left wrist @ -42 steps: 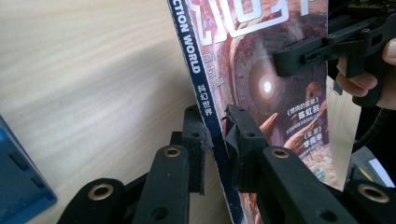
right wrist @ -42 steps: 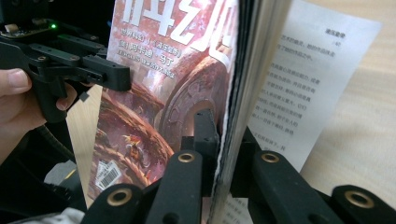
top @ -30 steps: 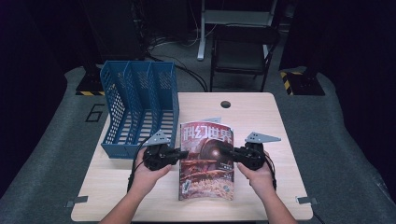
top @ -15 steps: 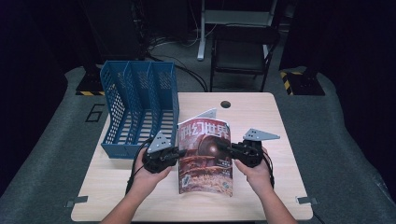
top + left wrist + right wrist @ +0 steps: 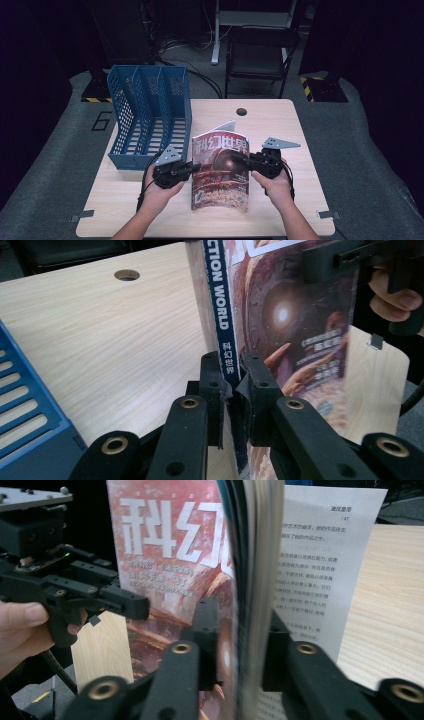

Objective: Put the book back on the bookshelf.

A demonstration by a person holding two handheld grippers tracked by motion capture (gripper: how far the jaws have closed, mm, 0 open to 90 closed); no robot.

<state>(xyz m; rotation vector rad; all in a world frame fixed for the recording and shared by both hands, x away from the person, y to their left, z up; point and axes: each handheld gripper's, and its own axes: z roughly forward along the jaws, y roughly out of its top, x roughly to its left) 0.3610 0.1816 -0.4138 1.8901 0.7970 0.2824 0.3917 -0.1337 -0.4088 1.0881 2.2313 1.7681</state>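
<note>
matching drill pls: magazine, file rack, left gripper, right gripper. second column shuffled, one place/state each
Things:
1. magazine
2. file rack
3. left gripper
4. right gripper

States:
A. blue, standing at the table's left side
B. clamped on the page edge
C. raised upright between both grippers
D. clamped on the spine

Pairs: 1-C, 2-A, 3-D, 4-B

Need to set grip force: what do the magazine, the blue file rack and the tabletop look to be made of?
Magazine: paper with a glossy printed cover that catches light; thin pages fan at its open edge.
Blue file rack: probably moulded plastic, given the uniform colour and slotted walls.
Tabletop: pale wood-grain surface, matte; could be laminate rather than solid wood.
Each hand-held gripper clamps one magazine edge, left and right.
</note>
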